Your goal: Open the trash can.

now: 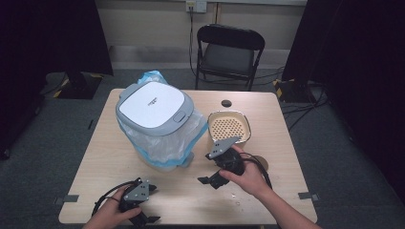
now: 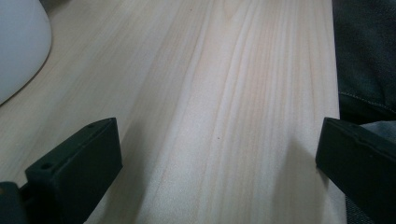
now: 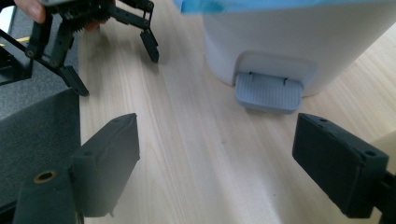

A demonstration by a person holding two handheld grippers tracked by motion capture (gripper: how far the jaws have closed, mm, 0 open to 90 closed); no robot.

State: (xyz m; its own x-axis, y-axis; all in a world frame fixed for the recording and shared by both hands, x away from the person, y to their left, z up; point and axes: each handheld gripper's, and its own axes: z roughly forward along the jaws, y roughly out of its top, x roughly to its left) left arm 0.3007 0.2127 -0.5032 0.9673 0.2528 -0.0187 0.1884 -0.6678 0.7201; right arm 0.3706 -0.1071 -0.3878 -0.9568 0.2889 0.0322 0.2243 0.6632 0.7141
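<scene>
Jaws of the right gripper (image 3: 217, 163) stand apart with nothing between them, only bare table (image 3: 196, 140); ahead of them and slightly to the right sits the white pedal bin (image 3: 299, 37), its grey foot pedal (image 3: 268, 92) facing the jaws. The left gripper (image 2: 219, 158) also has its jaws spread wide over bare wood, the bin's rounded base (image 2: 18, 46) off to their upper left. In the high view the bin (image 1: 155, 121), lined with a blue-edged bag (image 1: 157, 143), stands just beyond the right gripper (image 1: 210, 180), and a perforated basket (image 1: 230, 126) sits beside it.

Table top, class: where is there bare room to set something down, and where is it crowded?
Free: the left strip of the table beside the pedal bin, and the front middle between the left claw and right claw. Crowded: bin against perforated tray.
</scene>
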